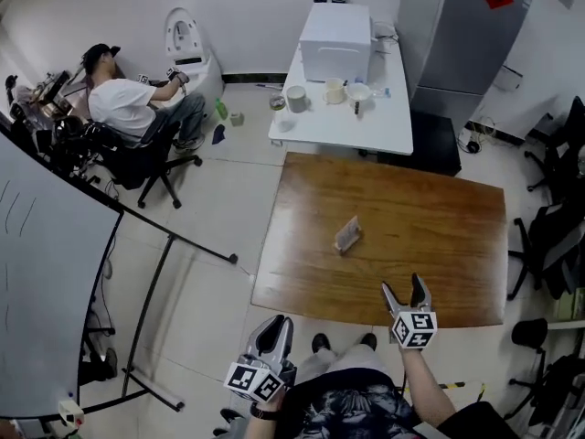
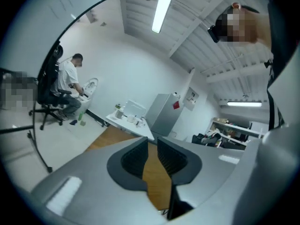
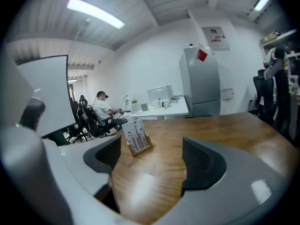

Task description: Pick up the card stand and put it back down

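Card stand, upright near mid-bench; approach step, nothing gripped yet.

Card stand (image 1: 347, 234) sits on the wooden bench (image 1: 439, 245), apart from both tools, with its wooden base down and printed card raised. Right tongs (image 1: 405, 284) are spread wide and empty over the near bench edge, aimed toward the stand, which lies ahead and left of their line. Left tongs (image 1: 272, 332) hang off the bench's near-left corner, nearly closed with a thin gap and pinching nothing. Next move, as judged: carry the right tongs forward and leftward until the stand is between the jaws, close on the base or card, lift, then set it down.
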Demonstrator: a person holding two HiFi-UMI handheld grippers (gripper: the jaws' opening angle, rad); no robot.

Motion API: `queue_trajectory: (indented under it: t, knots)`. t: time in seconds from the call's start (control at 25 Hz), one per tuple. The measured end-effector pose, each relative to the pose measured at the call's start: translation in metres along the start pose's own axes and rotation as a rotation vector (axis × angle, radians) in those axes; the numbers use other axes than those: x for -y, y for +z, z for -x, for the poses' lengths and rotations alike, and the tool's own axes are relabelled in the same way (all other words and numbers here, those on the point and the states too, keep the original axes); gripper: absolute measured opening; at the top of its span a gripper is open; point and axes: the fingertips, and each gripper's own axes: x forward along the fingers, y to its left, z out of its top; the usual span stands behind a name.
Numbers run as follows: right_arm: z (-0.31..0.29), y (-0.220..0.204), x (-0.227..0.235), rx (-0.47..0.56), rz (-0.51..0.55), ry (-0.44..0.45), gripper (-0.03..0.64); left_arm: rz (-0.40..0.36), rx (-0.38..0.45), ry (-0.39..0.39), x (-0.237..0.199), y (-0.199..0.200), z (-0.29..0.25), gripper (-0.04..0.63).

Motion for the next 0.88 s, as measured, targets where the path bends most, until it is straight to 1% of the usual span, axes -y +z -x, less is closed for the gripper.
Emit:
queue_trajectory:
  t: [0.04,0.12,0.16,0.2,0.28,0.32,0.36,0.44,0.56,0.6,0.72,0.88]
  knots:
    - [0.031,0.010,0.009,0.011,-0.013,-0.014,0.389,-0.012,-0.002,-0.055,0.008,0.003,-0.016,0.061]
    - [0.085,0.032,0.029,0.041,-0.011,-0.068,0.318,-0.062,-0.010,-0.163,0.034,0.012,-0.052,0.060]
    - [0.108,0.042,0.040,0.054,-0.013,-0.103,0.268,-0.077,-0.002,-0.210,0.050,0.017,-0.068,0.060]
    - [0.128,0.049,0.051,0.066,-0.015,-0.140,0.218,-0.084,0.012,-0.247,0.067,0.024,-0.081,0.060]
    - [0.159,0.061,0.069,0.094,-0.003,-0.219,0.057,-0.087,0.036,-0.290,0.096,0.033,-0.096,0.058]
    - [0.169,0.067,0.077,0.107,0.012,-0.259,0.003,-0.080,0.041,-0.302,0.108,0.035,-0.101,0.058]
    - [0.176,0.074,0.084,0.121,0.028,-0.292,0.003,-0.064,0.039,-0.308,0.117,0.034,-0.104,0.058]
    - [0.187,0.090,0.093,0.164,0.049,-0.326,0.003,-0.014,0.009,-0.313,0.133,0.023,-0.110,0.058]
    - [0.209,0.110,0.103,0.221,0.068,-0.347,0.003,0.040,-0.102,-0.335,0.151,-0.012,-0.112,0.057]
    - [0.217,0.113,0.106,0.230,0.069,-0.353,0.003,0.039,-0.135,-0.348,0.156,-0.024,-0.110,0.057]
    - [0.234,0.110,0.115,0.234,0.056,-0.374,0.003,-0.011,-0.204,-0.401,0.177,-0.045,-0.099,0.051]
    - [0.237,0.099,0.120,0.222,-0.008,-0.370,0.003,-0.051,-0.293,-0.477,0.194,-0.060,-0.089,0.043]
